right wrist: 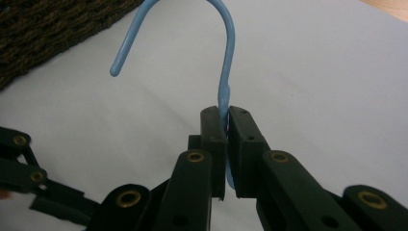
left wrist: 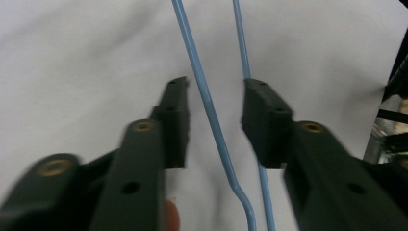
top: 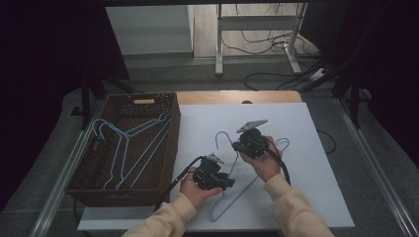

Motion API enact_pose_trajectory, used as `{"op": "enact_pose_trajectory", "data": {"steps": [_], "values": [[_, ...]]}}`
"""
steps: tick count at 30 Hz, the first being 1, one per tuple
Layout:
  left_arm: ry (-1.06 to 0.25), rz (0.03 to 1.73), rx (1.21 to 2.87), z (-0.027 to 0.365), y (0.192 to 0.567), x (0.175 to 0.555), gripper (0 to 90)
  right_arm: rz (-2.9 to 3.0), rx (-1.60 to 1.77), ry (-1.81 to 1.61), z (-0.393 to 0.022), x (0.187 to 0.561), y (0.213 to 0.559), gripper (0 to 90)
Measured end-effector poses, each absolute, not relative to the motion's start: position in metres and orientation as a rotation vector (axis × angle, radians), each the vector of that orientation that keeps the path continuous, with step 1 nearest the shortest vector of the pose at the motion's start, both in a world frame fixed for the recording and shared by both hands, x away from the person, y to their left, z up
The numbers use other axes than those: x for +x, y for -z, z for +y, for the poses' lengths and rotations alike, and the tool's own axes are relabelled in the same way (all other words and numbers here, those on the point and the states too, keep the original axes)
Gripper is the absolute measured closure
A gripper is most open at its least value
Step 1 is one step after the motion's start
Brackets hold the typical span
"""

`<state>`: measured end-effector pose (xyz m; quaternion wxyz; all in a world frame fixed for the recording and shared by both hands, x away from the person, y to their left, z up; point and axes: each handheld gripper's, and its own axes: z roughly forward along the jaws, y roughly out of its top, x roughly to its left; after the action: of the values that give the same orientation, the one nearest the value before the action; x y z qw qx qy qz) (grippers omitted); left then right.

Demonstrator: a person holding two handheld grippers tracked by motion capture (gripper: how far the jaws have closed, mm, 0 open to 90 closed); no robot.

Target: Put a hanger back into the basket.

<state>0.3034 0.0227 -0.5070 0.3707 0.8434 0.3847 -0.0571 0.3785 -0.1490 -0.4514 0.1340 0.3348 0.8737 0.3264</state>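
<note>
- On the white tabletop (top: pixel 316 187), a blue hanger (top: pixel 247 190) is laid.
- Its neck is clamped by the right gripper (right wrist: pixel 226 118).
- At 7 o'clock of that, a wire is straddled, unpressed, by the left gripper (left wrist: pixel 215 113).

Dim room; grey floor (top: pixel 163 74) beyond a white-topped table (top: pixel 316 163); a pale desk frame (top: pixel 257 24) stands farther back with black cables (top: pixel 269 47) tangled beneath; dark curtains (top: pixel 44 64) at both sides.

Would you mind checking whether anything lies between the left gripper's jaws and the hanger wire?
Nothing visible does: the hanger wire runs through the open gap of the left gripper, apart from both pads, over bare white table.
</note>
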Motion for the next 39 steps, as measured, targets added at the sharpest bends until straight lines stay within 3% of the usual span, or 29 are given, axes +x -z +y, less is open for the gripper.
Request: {"op": "enact_pose_trajectory", "data": {"steps": [5, 13, 15, 18, 19, 20, 23, 28, 39], "values": [[0.155, 0.991, 2.165, 0.025, 0.508, 0.305, 79.7, 2.53, 0.984, -0.967, -0.151, 0.377, 0.45, 86.0], [0.186, 1.021, 2.132, 0.034, 0.503, 0.306, 84.0, 2.531, 0.979, -1.035, -0.157, 0.375, 0.443, 84.4], [0.205, 1.032, 2.097, 0.039, 0.501, 0.308, 86.1, 2.539, 0.96, -1.054, -0.16, 0.374, 0.44, 78.8], [0.206, 1.035, 2.066, 0.044, 0.495, 0.308, 86.6, 2.546, 0.962, -1.125, -0.167, 0.372, 0.435, 63.4], [0.206, 1.035, 2.066, 0.044, 0.495, 0.308, 86.6, 2.546, 0.962, -1.125, -0.167, 0.372, 0.435, 63.4], [0.209, 1.035, 2.049, 0.046, 0.493, 0.308, 86.7, 2.536, 0.962, -1.169, -0.172, 0.368, 0.431, 55.7], [0.211, 1.034, 2.022, 0.051, 0.487, 0.307, 86.7, 2.524, 0.961, -1.249, -0.183, 0.363, 0.425, 48.8], [0.203, 1.025, 1.974, 0.059, 0.476, 0.302, 86.8, 2.472, 0.977, -1.318, -0.209, 0.351, 0.421, 43.7], [0.208, 0.992, 1.883, 0.076, 0.449, 0.298, 86.7, 2.427, 1.0, -1.364, -0.248, 0.331, 0.427, 42.0]]}}
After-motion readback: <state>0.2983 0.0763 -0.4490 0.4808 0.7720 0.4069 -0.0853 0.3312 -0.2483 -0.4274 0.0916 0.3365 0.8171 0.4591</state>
